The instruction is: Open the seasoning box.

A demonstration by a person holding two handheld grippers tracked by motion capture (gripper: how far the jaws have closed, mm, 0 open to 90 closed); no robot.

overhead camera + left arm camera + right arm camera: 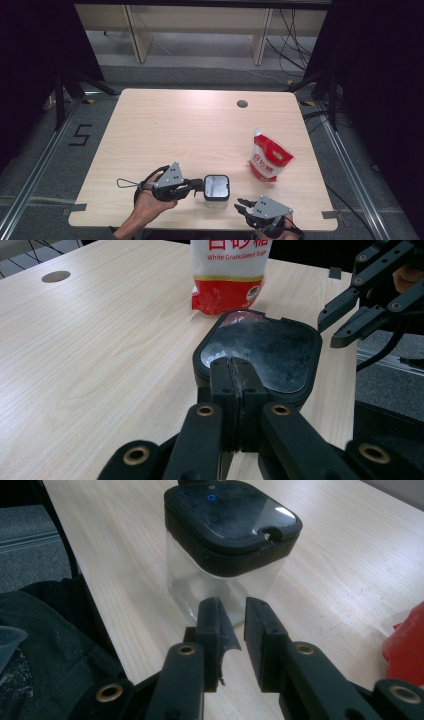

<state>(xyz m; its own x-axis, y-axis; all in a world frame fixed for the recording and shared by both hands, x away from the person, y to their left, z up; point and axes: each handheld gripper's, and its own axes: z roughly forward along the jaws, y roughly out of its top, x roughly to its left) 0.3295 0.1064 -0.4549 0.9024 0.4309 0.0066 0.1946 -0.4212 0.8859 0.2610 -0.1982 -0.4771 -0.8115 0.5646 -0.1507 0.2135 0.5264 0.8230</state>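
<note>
Here the jar (217, 190), a clear square container with a black lid (217, 186), stands on the wooden table (190, 130) near its front edge, between the two grippers. In the high view the left gripper (198, 186) reaches in from the left, held in the person's left hand (150, 202), and its tips meet the lid's left edge. In the left gripper view its two black jaws are pressed together with no gap, their tips lying against the near rim of the lid (260, 352); whether they pinch a tab of the lid cannot be told. The right gripper (243, 205) rests just to the right of the jar, apart from it, close to the table's front edge. In the right gripper view its jaws stand slightly apart, with a narrow gap between the fingertips (215, 625), and point at the jar (225, 575) without touching it. A red-and-white sugar bag (269, 157) lies farther right and back on the table, well apart from the jar; in the left gripper view the bag (230, 275) sits just behind the lid. A round cable hole (242, 104) marks the table's far side.
</note>
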